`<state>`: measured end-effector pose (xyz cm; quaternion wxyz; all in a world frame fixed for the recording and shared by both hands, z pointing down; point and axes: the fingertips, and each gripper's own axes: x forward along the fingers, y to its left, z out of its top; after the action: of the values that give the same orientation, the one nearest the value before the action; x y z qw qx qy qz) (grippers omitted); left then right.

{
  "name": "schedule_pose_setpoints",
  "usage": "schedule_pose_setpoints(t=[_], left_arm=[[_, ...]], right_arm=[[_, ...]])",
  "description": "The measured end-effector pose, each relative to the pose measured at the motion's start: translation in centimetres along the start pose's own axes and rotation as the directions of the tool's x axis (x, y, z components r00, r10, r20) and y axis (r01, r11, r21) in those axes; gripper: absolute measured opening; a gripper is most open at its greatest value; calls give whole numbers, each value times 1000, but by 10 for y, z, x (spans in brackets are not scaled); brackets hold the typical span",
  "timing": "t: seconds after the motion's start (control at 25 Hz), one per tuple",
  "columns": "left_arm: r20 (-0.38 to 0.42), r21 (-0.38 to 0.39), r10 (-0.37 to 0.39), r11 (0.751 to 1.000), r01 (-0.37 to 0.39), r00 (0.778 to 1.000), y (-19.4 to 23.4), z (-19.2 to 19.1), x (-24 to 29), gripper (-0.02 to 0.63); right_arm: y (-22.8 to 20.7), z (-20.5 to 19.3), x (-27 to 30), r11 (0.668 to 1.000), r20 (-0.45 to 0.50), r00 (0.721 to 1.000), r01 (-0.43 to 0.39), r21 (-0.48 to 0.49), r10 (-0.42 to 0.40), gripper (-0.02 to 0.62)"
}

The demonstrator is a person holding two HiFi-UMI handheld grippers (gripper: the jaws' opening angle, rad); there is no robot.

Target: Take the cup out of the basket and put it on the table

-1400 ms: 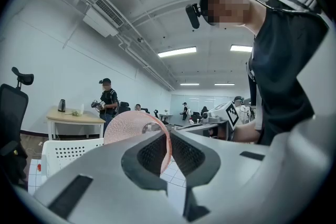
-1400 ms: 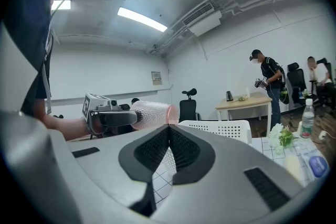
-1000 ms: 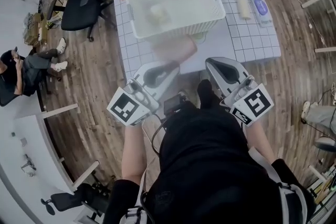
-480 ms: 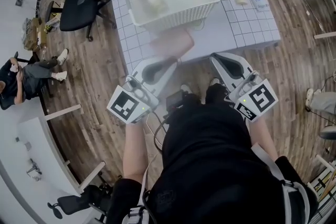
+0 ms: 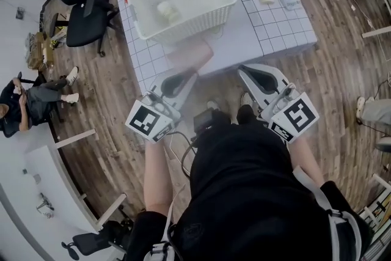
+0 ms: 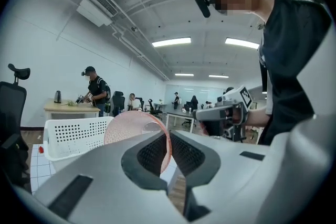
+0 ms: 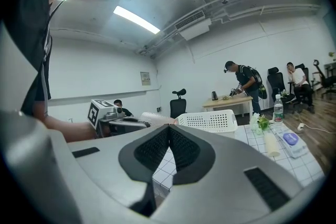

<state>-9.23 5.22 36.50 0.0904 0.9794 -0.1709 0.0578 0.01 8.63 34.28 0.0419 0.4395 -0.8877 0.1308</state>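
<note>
Your left gripper [image 5: 185, 74] is clamped on the rim of the pink cup [image 5: 190, 54], with one pad inside the wall and one outside. The cup is outside the white basket [image 5: 190, 25], just in front of it, above the near edge of the table [image 5: 278, 30]. Your right gripper [image 5: 245, 71] has its jaws together and empty, beside that same edge.

One white basket [image 5: 197, 18], one pink cup [image 5: 190, 54], one tiled table [image 5: 275, 27], two hand-held grippers, left [image 5: 192, 72] and right [image 5: 244, 72].

Black top [image 5: 244, 192], grey left gripper [image 5: 190, 74], grey right gripper [image 5: 245, 72], square-marker cubes [image 5: 148, 122]
</note>
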Motion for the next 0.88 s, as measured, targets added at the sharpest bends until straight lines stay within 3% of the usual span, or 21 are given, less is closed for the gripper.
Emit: schedule_pose_setpoints(t=[0.2,0.44,0.6,0.88], left_arm=[[-210,98,-6,995,27,978,17,-38,26,26],[-416,180,-29,977,113,909,29,-80,62,26],[-575,223,-28,956,190,818,39,-117,80,26],[-804,280,39,906,319,594,64,-179,92,26]], right_arm=[[-11,-4,-16,1000,0,1000,15,13,-15,15],[-19,-8,-26,999,-3,1000,27,21,-27,15],[-28,-12,-31,999,-14,999,39,29,-38,15],[-33,-16,-36,997,-30,998,56,44,-55,15]])
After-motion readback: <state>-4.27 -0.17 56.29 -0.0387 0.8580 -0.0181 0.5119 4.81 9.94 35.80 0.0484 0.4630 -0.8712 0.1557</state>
